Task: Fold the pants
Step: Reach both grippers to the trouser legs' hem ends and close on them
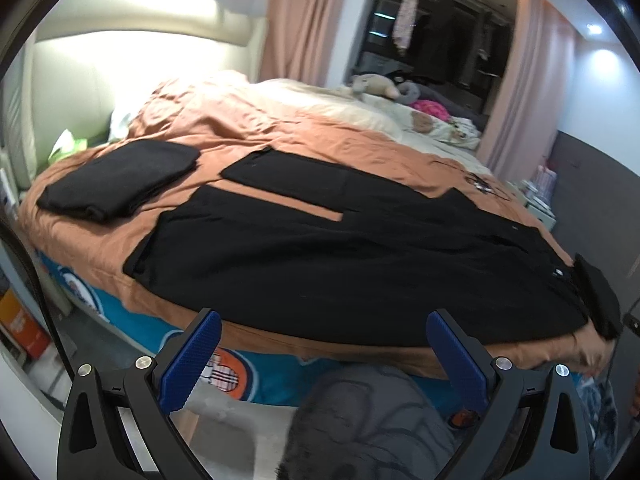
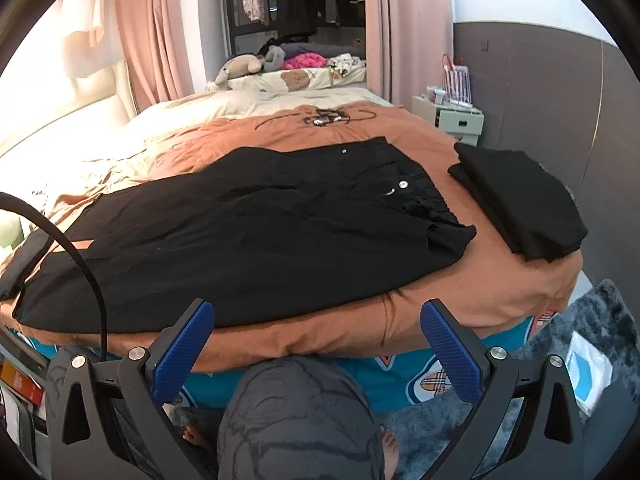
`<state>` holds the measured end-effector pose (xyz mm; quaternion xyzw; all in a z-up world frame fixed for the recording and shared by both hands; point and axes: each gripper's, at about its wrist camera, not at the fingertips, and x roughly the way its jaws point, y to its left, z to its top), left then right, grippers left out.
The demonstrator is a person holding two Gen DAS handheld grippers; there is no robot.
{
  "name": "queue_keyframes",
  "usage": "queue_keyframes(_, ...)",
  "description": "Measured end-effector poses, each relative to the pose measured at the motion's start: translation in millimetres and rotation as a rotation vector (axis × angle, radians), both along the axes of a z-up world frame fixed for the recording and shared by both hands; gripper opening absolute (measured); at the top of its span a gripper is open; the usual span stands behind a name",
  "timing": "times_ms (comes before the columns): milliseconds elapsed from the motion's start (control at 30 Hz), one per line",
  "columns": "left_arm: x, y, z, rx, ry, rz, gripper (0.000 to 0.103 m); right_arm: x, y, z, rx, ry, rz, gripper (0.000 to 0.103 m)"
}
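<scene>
Black pants [image 1: 320, 256] lie spread flat on the orange bed cover [image 1: 240, 128], legs toward the left and waistband toward the right. The right wrist view shows the same pants [image 2: 240, 232] with silver buttons near the waist. My left gripper [image 1: 323, 340] hangs open just off the near bed edge, nothing between its blue pads [image 1: 192, 360]. Also open and empty, my right gripper [image 2: 316, 332] is over the bed's near edge, short of the pants' hem side.
A folded black garment [image 1: 120, 180] lies at the bed's left end, and another folded black garment [image 2: 520, 204] at the right end. Plush toys [image 2: 244, 66] and pillows are at the far side. A white nightstand [image 2: 448, 118] stands right. A person's grey-clad knee [image 2: 296, 416] is below.
</scene>
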<state>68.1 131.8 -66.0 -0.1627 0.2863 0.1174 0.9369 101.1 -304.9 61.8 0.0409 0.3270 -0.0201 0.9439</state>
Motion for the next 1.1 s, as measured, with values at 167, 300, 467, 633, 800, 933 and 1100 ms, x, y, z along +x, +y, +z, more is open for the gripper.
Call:
queue_keyframes(167,6,22,-8,-0.027,-0.010,0.074,0.103,26,-8,-4,0.048,0.017,-0.025,0.103)
queue_keyframes(300,14,41,-18,-0.057,-0.005,0.118,0.102,40,-22,-11,0.072,0.022,-0.052,0.103)
queue_keyframes(467,26,58,-32,-0.085,0.024,0.166,0.099,55,-38,-22,0.103,0.033,-0.088,0.103)
queue_keyframes(633,30,77,-47,-0.124,0.045,0.235,0.094,76,-56,-33,0.145,0.061,-0.125,0.101)
queue_keyframes(800,30,95,-59,-0.146,0.072,0.284,0.089,90,-70,-42,0.190,0.100,-0.174,0.092)
queue_keyframes(933,34,115,-72,-0.195,0.091,0.320,0.080,99,-81,-52,0.215,0.133,-0.213,0.082)
queue_keyframes(1100,34,139,-89,-0.280,0.099,0.370,0.070,110,-96,-60,0.276,0.164,-0.252,0.077)
